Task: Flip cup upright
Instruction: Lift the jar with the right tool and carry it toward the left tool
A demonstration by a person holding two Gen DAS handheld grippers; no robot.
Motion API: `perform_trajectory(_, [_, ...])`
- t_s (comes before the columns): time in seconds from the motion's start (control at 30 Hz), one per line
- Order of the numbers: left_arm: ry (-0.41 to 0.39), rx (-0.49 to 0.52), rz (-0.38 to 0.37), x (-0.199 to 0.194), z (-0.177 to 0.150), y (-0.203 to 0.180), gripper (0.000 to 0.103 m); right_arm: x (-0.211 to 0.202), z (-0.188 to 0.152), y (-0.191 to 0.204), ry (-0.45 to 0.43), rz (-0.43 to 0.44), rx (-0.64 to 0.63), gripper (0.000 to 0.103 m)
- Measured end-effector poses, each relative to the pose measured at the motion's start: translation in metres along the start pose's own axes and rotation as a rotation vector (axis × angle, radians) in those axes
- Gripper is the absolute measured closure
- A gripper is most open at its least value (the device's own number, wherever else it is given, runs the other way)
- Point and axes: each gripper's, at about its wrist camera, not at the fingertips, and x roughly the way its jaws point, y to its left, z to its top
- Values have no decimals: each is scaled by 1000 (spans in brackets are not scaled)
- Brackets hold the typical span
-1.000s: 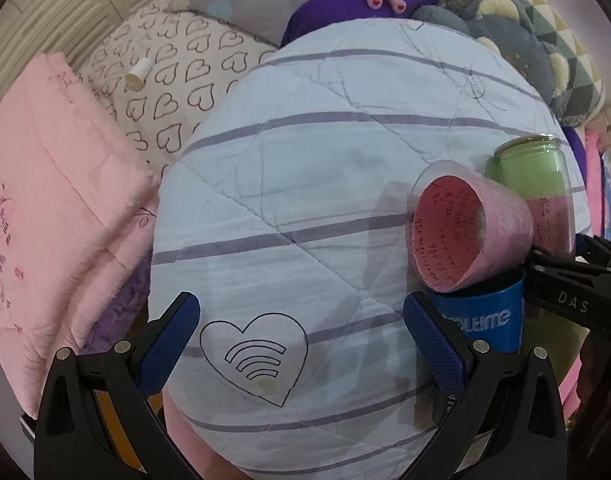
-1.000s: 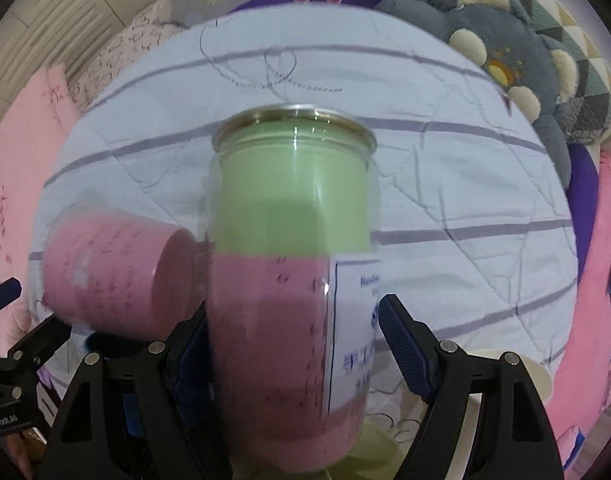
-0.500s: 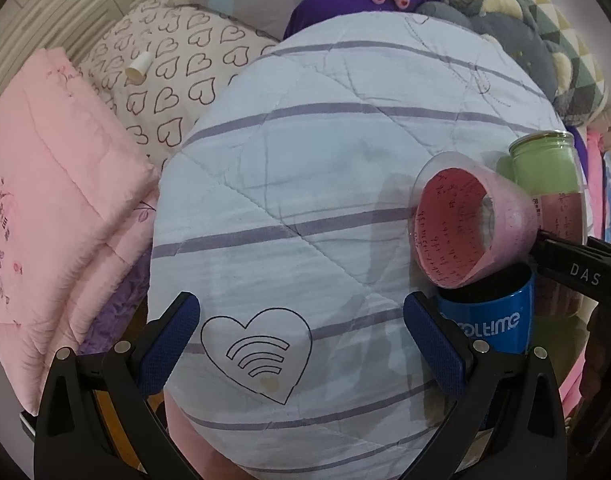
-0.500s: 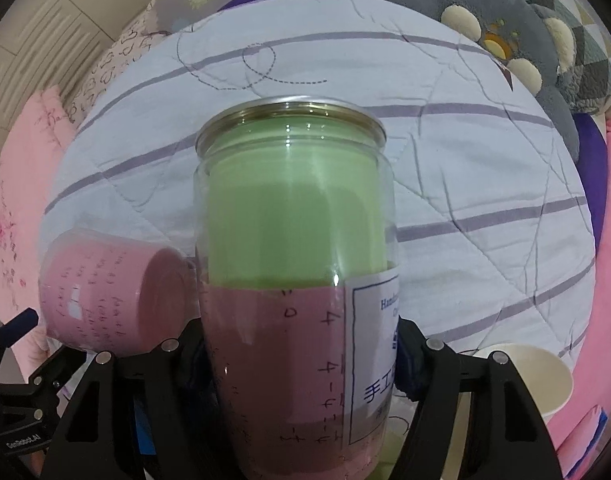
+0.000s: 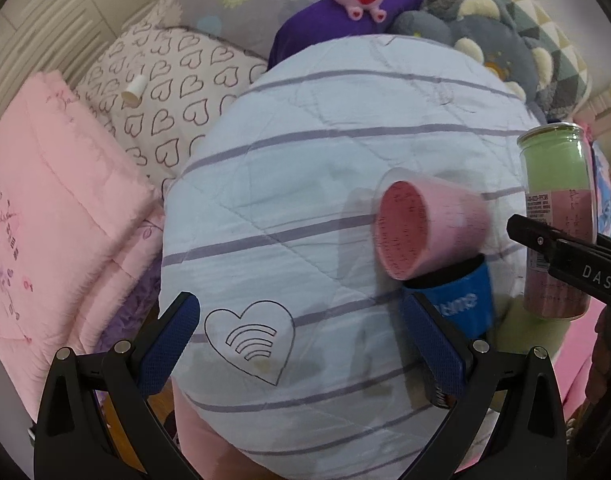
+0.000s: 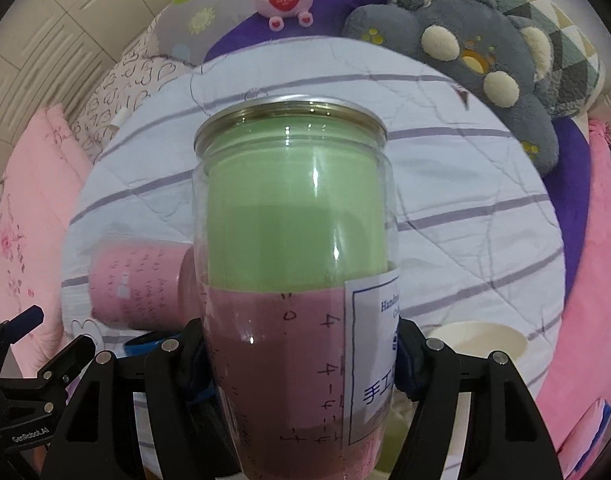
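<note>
While the right gripper (image 6: 301, 354) pinches the tall clear plastic can with green and pink paper inside (image 6: 295, 248) low on its body and holds it upright, the left gripper (image 5: 305, 330) hangs spread wide with nothing between its blue-padded fingers (image 5: 171, 334). That can, which seems to be the cup in hand, stands at the right edge of the round pale-blue quilted cushion with purple stripes (image 5: 305, 168), its metal-rimmed mouth up and its long axis vertical, so the flip looks nearly done and only the setting down remains. Just left of it a pink paper-lined plastic cup (image 5: 427, 228) lies on its side, propped on a dark blue cup (image 5: 457, 300), its open mouth facing left toward the near side. Judging from the left wrist view, this lying cup sits ahead and to the right of the left gripper, close beyond its right finger, so that hand is the nearer one for righting it. A white paper cup (image 6: 477, 340) stands near right of the can
</note>
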Motion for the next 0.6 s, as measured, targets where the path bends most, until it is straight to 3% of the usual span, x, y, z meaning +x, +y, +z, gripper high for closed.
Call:
perform_trajectory(0.4, [-50, 104, -5, -39, -11, -21, 0, -37, -24, -5, -67, 15, 70, 33])
perform_trajectory(0.6, [-89, 212, -15, -48, -27, -40, 0, -53, -64, -17, -110, 7, 152, 33])
